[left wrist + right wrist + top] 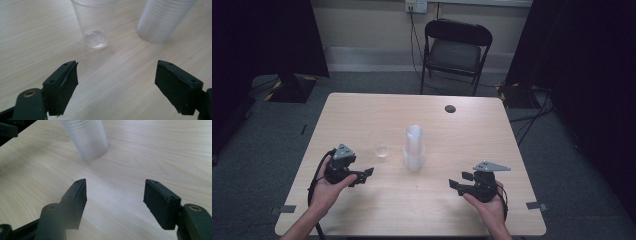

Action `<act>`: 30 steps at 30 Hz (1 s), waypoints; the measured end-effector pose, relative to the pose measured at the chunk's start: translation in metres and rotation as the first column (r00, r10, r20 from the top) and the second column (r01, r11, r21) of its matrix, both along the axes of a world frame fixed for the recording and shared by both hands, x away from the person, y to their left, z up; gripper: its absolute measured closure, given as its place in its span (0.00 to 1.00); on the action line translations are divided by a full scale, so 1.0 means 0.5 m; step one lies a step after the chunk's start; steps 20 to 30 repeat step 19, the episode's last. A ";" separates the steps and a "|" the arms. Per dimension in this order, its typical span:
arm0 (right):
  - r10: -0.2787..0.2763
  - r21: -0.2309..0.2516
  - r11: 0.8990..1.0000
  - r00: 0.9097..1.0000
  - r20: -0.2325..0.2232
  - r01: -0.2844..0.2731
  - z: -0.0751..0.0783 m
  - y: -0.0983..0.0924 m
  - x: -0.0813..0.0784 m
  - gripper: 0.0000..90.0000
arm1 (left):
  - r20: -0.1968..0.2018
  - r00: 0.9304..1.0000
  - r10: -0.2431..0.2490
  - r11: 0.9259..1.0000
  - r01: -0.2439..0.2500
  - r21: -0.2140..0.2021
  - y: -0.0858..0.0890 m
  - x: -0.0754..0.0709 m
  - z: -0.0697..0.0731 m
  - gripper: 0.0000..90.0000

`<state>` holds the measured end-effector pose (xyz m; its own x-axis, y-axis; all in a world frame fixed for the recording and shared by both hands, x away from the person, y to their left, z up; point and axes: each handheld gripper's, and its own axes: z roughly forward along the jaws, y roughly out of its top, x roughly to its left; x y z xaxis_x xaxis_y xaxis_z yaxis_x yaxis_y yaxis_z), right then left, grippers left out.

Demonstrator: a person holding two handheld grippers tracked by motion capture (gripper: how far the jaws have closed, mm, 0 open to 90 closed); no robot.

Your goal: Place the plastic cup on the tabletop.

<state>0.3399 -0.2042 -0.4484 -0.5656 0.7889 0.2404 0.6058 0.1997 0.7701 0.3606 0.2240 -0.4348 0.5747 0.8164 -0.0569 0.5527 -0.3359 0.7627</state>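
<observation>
Holding a gripper in each hand, you sit at the near edge of the wooden table [362, 115]. Your left gripper [366, 175] points toward the middle of the table, jaws standing apart with nothing between them. Your right gripper [458, 180] faces inward from the other side, jaws also wide apart and empty, bare tabletop showing in the gap.

A single clear cup [382, 151] stands upright just beyond your left gripper, apart from it. In the left gripper view that cup [93, 23] sits ahead of the open jaws, slightly left of centre, not touching them. Right of it, near but separate, stands the tall stack of cups [414, 148], upright near the table's centre. The right gripper view has the stack [86, 138] ahead and to the left of its jaws, well apart.

A black folding chair [455, 52] stands past the far edge.
</observation>
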 end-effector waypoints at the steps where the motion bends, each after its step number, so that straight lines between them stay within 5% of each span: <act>1: -0.002 -0.001 1.000 1.000 -0.002 0.002 0.000 0.000 0.000 0.39 | -0.006 1.000 -0.014 1.000 0.014 -0.012 -0.002 -0.012 -0.001 0.20; 8: -0.002 -0.003 1.000 1.000 -0.006 0.002 -0.005 -0.001 0.001 0.39 | -0.019 0.999 -0.026 0.999 0.026 -0.037 -0.008 -0.057 -0.014 0.17; 12: -0.005 -0.022 1.000 1.000 -0.001 0.005 -0.009 0.000 0.002 0.39 | -0.008 0.998 -0.061 0.998 0.061 0.010 -0.019 -0.077 -0.033 0.18; 19: -0.018 -0.082 0.996 1.000 0.019 0.019 -0.021 0.000 0.009 0.36 | 0.018 0.996 -0.082 0.997 0.082 -0.001 -0.016 -0.087 -0.050 0.18; 30: -0.018 -0.082 0.996 1.000 0.019 0.019 -0.021 0.000 0.009 0.36 | 0.018 0.996 -0.082 0.997 0.082 -0.001 -0.016 -0.087 -0.050 0.18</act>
